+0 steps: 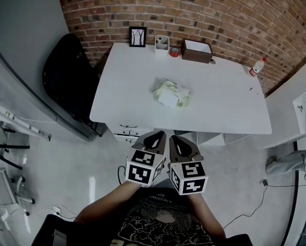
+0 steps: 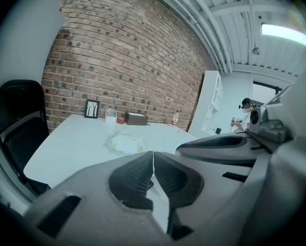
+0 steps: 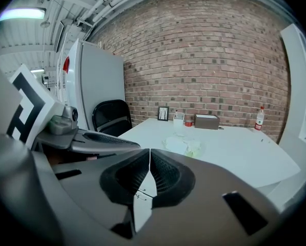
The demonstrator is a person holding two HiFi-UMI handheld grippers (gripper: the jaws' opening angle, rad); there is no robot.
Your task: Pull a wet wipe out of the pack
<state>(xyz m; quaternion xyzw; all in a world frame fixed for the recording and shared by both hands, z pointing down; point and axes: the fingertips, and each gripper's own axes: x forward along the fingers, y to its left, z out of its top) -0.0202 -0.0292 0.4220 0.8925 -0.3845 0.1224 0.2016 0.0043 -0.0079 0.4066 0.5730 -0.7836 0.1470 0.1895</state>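
Short of the bench [image 1: 122, 94], over the floor [image 1: 81, 163], the left claw [image 1: 159, 135] and right claw [image 1: 174, 137] are held side by side, almost touching, both pointed at the near edge. In its own gripper view each claw is seen pressed together, with nothing between. The wet wipe pack [image 1: 170, 93], pale and rumpled, is found mid-bench, well apart from both. Only in the head view are the forearms [image 1: 107, 203] shown, drawn in close. Only in the left gripper view is a distant person [image 2: 243, 109] caught beside white shelving [image 2: 209, 101].
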